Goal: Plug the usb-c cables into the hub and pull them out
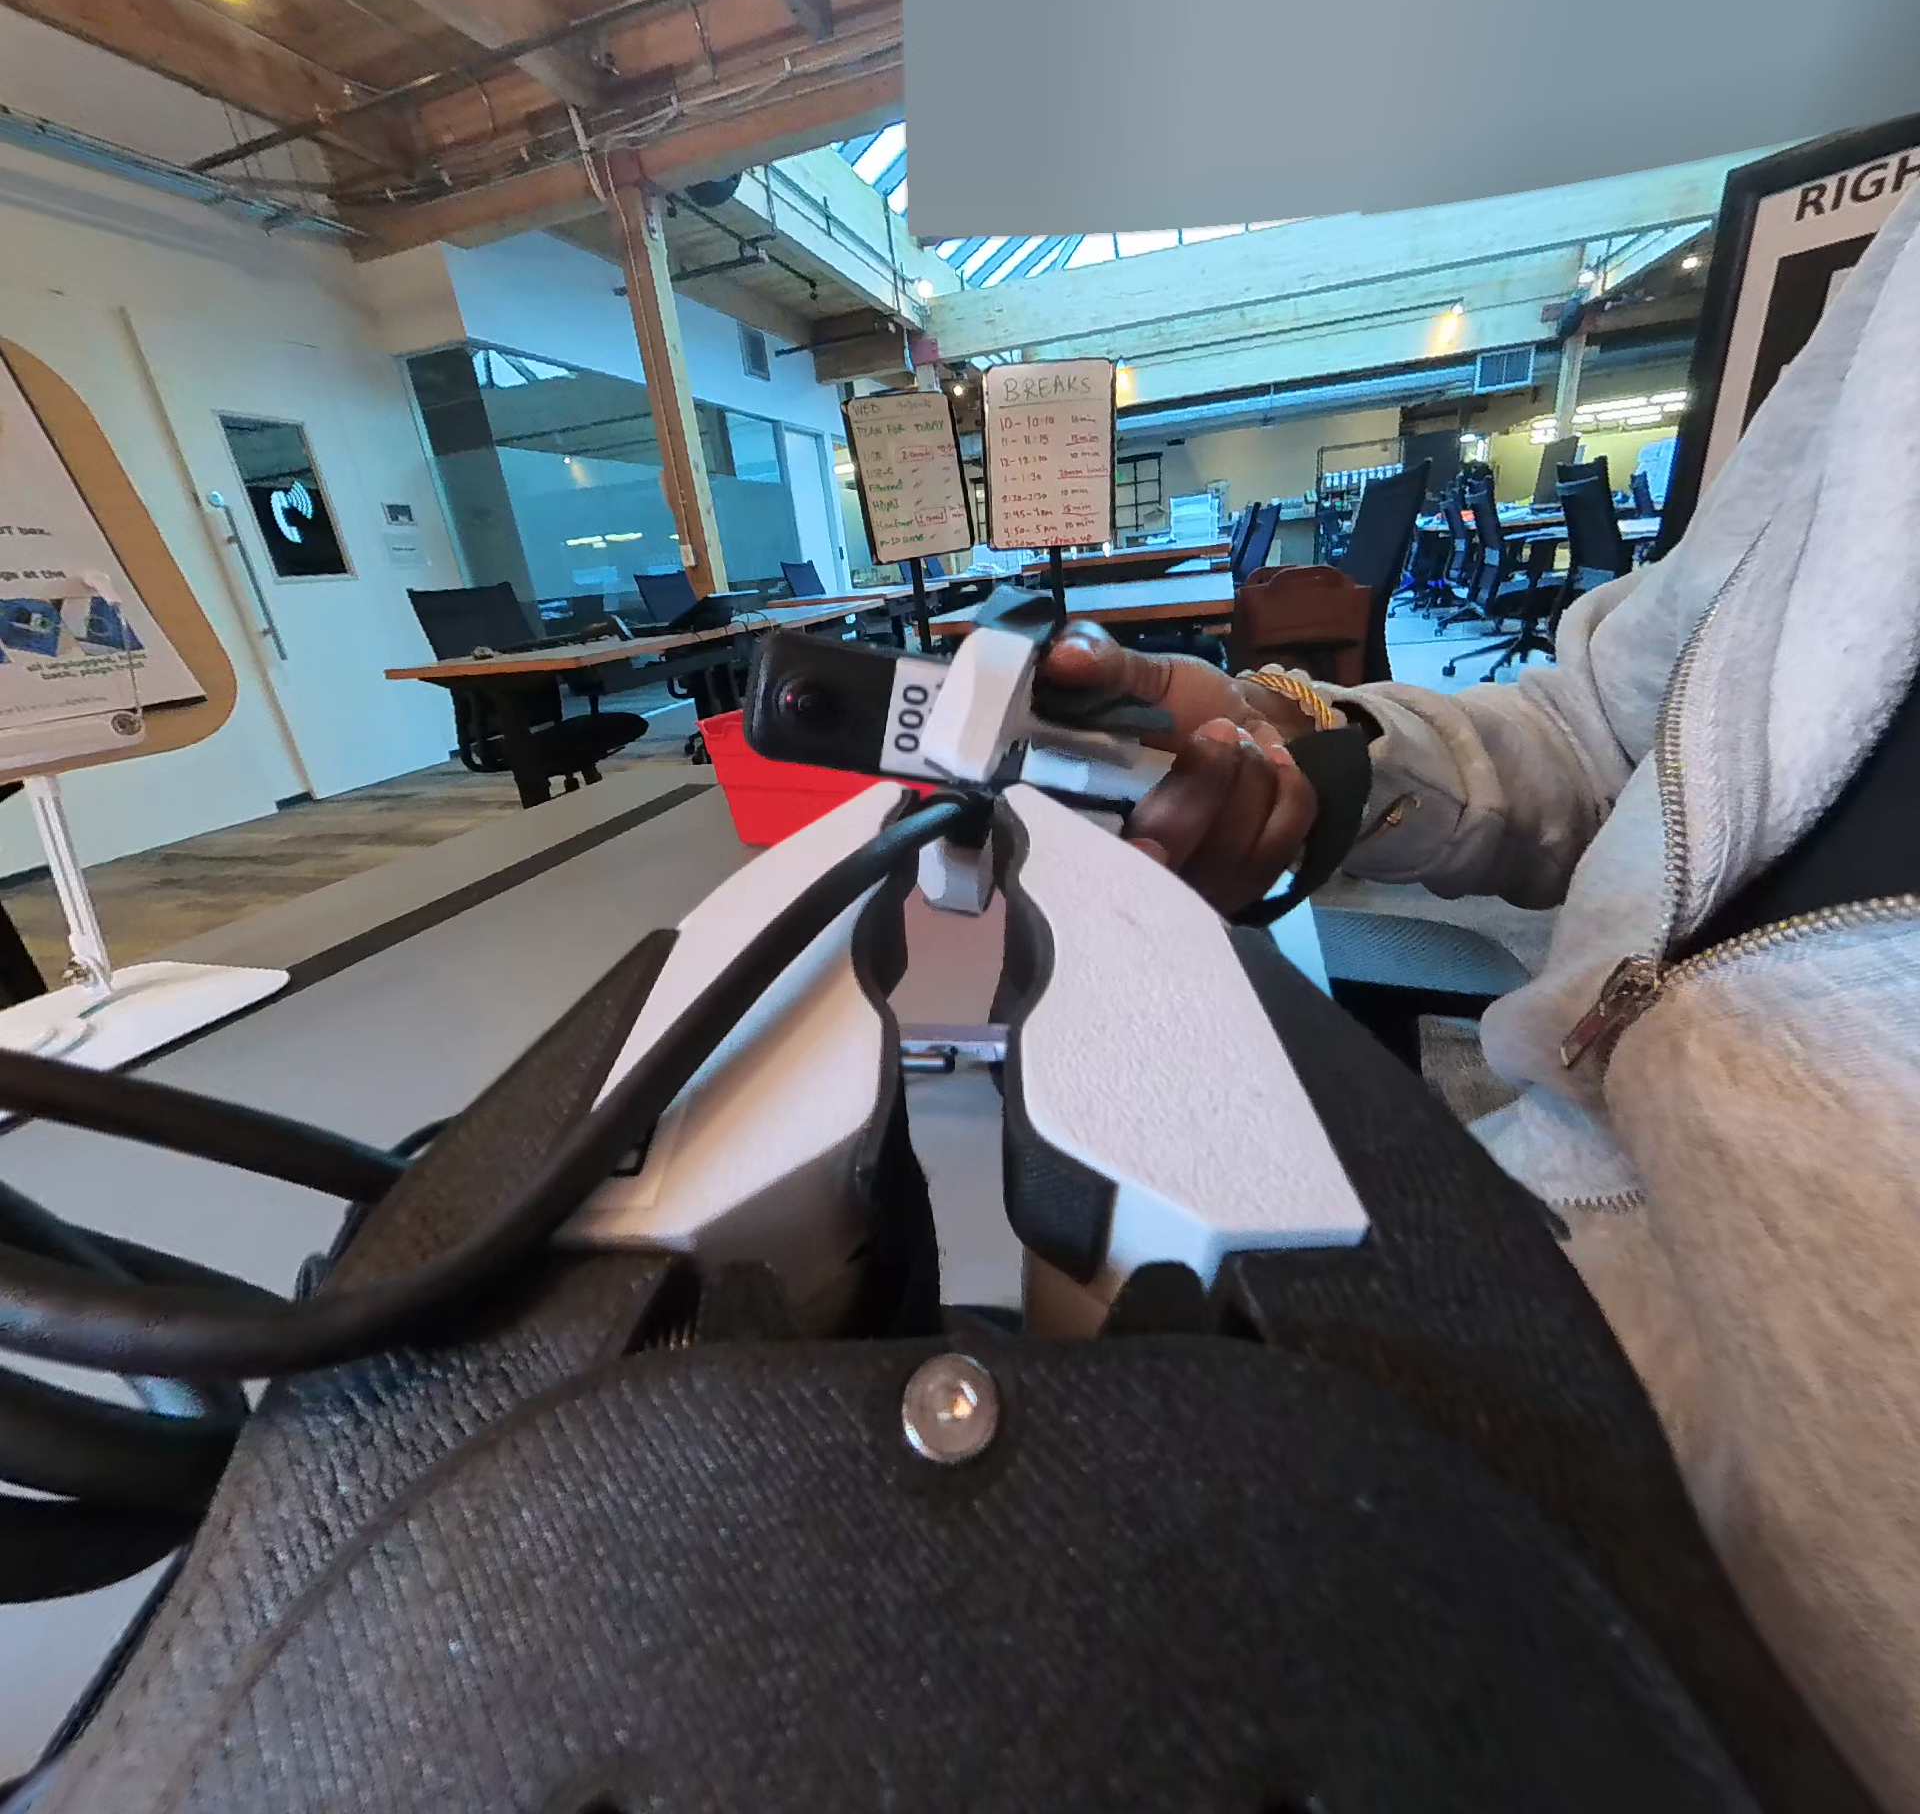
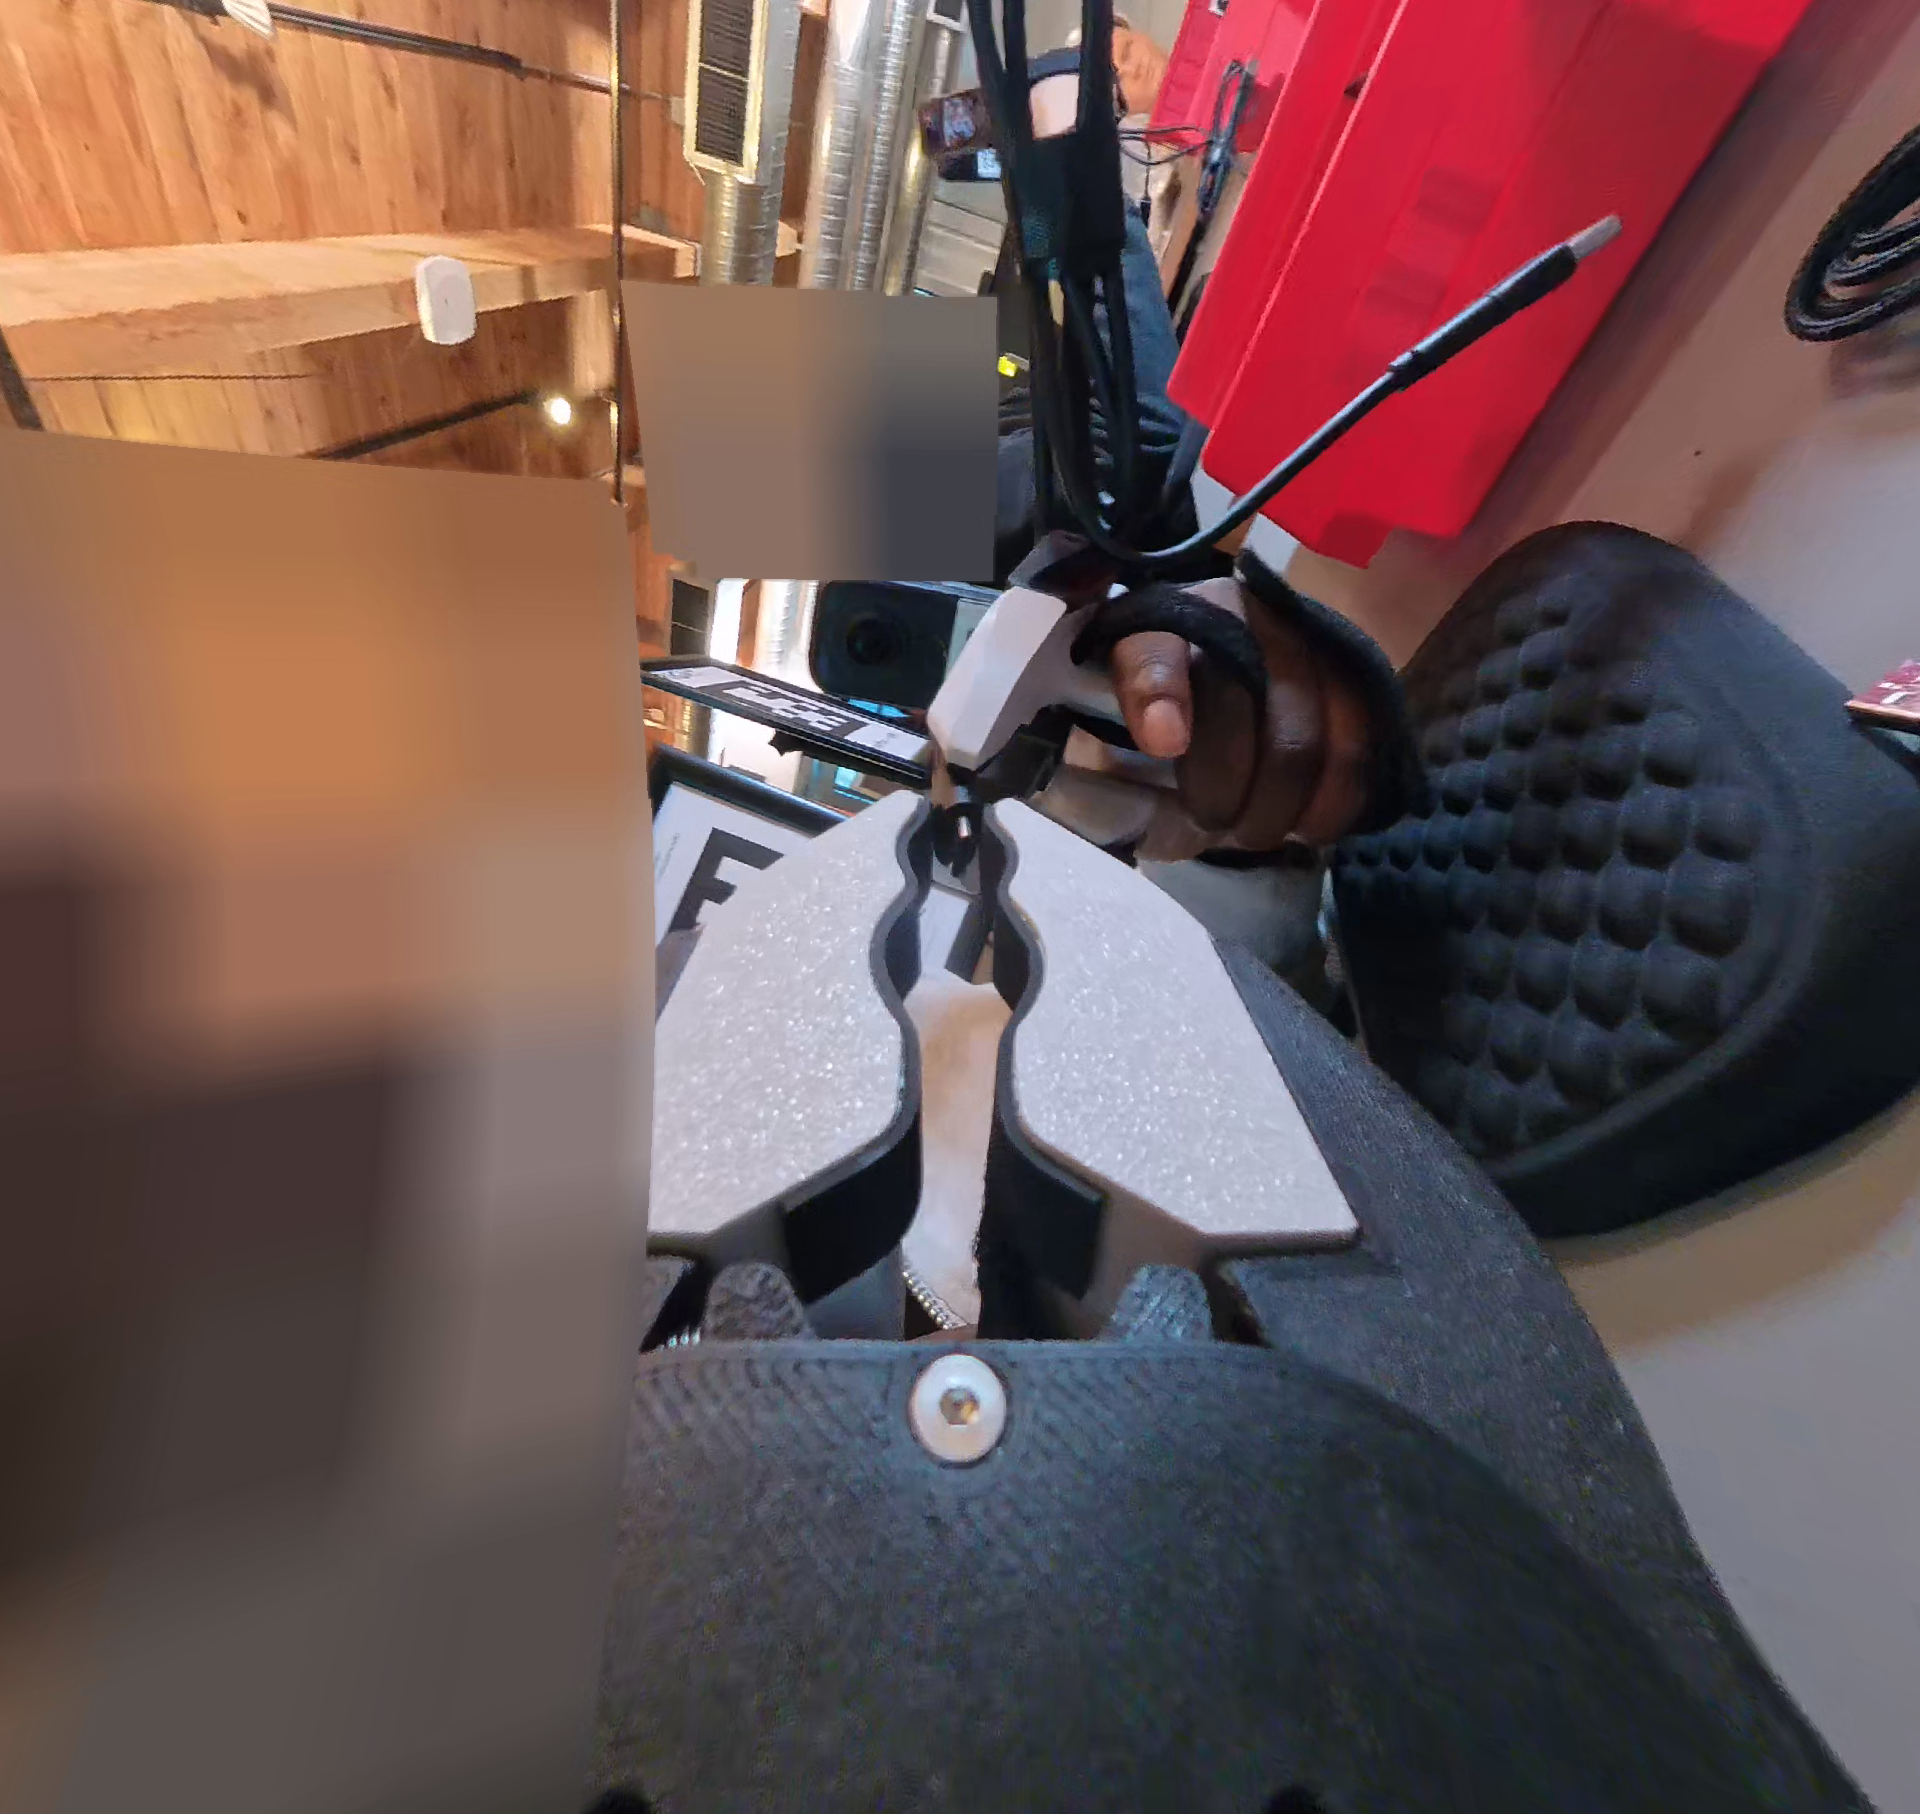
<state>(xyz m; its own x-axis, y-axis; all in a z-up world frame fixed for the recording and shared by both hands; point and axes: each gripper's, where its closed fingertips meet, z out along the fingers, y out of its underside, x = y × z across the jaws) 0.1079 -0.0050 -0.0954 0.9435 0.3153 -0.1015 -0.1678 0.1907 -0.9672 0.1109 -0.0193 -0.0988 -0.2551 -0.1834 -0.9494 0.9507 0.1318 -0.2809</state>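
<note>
Grippers meet tip to tip, black cable point(image 1: 665, 1068) crossing the left gripper point(image 1: 961, 814); red bin point(image 1: 774, 788) blocks at 12 o'clock, open counter point(image 1: 436, 943) at 10 o'clock.

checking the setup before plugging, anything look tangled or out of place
Yes. The black cable loops in loose coils over the left gripper instead of lying free. Both grippers meet tip to tip in mid-air, and the hub is not in view.

We cannot see the hub in either view. The black cable point(image 1: 436, 1234) runs off the left edge, its far end hidden. At the right tool point(image 2: 961, 824), fingertips crowd the connector, too small to resolve; the cable bundle point(image 2: 1060, 237) is cropped above.
</note>
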